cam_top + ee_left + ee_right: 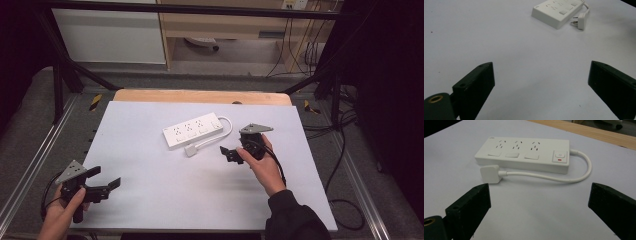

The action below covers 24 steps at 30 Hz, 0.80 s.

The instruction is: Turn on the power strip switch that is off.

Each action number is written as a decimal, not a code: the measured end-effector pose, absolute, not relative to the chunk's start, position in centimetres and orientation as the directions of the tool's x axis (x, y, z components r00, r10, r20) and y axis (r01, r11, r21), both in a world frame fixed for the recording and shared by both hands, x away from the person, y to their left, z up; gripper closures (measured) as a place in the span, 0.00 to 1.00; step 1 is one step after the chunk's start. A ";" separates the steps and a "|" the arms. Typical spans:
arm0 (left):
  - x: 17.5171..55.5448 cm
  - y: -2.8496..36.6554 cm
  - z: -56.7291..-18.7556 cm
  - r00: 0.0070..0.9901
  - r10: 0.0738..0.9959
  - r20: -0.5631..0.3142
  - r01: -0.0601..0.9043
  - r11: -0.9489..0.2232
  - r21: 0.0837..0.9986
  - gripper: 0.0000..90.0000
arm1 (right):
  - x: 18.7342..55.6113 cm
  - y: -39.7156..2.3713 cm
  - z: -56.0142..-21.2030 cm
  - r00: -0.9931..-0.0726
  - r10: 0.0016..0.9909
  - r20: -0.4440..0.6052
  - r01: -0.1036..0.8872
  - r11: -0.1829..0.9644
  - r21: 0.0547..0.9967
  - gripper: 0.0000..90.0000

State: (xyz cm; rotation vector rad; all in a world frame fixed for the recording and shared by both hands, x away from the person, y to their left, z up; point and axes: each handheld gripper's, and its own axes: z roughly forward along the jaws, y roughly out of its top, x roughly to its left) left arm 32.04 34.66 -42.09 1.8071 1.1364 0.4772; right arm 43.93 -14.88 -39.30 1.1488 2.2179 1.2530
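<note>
Both grippers gape empty — the right gripper (231,153) nears the power strip's plug (489,174); next, I'd guess, pinch it squarely.

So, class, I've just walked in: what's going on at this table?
A person holds a gripper in each hand over a white table. The right gripper, jaws open, sits close to a white power strip and faces its plug, which lies on the table beside the strip. The left gripper, also open, waits at the near left corner. Nothing is gripped yet.
</note>
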 end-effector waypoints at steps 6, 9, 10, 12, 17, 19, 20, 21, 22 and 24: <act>32.1 34.5 -42.1 0.508 0.851 -0.135 0.491 -0.157 0.857 0.08 | 44.6 -15.4 -38.6 -0.584 0.806 0.100 0.486 0.248 0.838 0.06; 32.0 34.5 -42.0 0.503 0.854 -0.132 0.494 -0.159 0.855 0.08 | 44.7 -15.4 -38.4 -0.584 0.805 0.100 0.475 0.239 0.847 0.06; 32.0 34.5 -42.0 0.509 0.850 -0.133 0.488 -0.158 0.858 0.08 | 44.9 -15.4 -38.3 -0.583 0.806 0.097 0.472 0.239 0.849 0.06; 32.1 34.5 -42.0 0.504 0.853 -0.136 0.491 -0.154 0.857 0.08 | 45.2 -15.4 -38.2 -0.577 0.811 0.099 0.473 0.233 0.850 0.06; 32.1 34.5 -42.1 0.501 0.855 -0.136 0.494 -0.153 0.856 0.08 | 46.2 -15.1 -38.0 -0.572 0.813 0.111 0.475 0.217 0.853 0.07; 32.1 34.5 -42.0 0.500 0.856 -0.135 0.493 -0.152 0.857 0.08 | 46.6 -14.8 -37.8 -0.574 0.812 0.107 0.468 0.218 0.856 0.07; 32.1 34.6 -42.0 0.500 0.855 -0.134 0.491 -0.153 0.858 0.08 | 46.8 -14.7 -37.7 -0.575 0.811 0.106 0.464 0.216 0.859 0.08; 32.1 34.6 -42.0 0.500 0.855 -0.134 0.490 -0.152 0.858 0.08 | 47.3 -14.3 -37.6 -0.574 0.812 0.106 0.468 0.219 0.856 0.07; 32.1 34.6 -42.0 0.501 0.855 -0.135 0.490 -0.151 0.858 0.08 | 47.3 -14.3 -37.6 -0.574 0.812 0.106 0.468 0.219 0.856 0.07; 32.1 34.6 -42.0 0.501 0.855 -0.137 0.489 -0.149 0.860 0.08 | 47.8 -13.9 -37.4 -0.577 0.811 0.100 0.463 0.224 0.858 0.08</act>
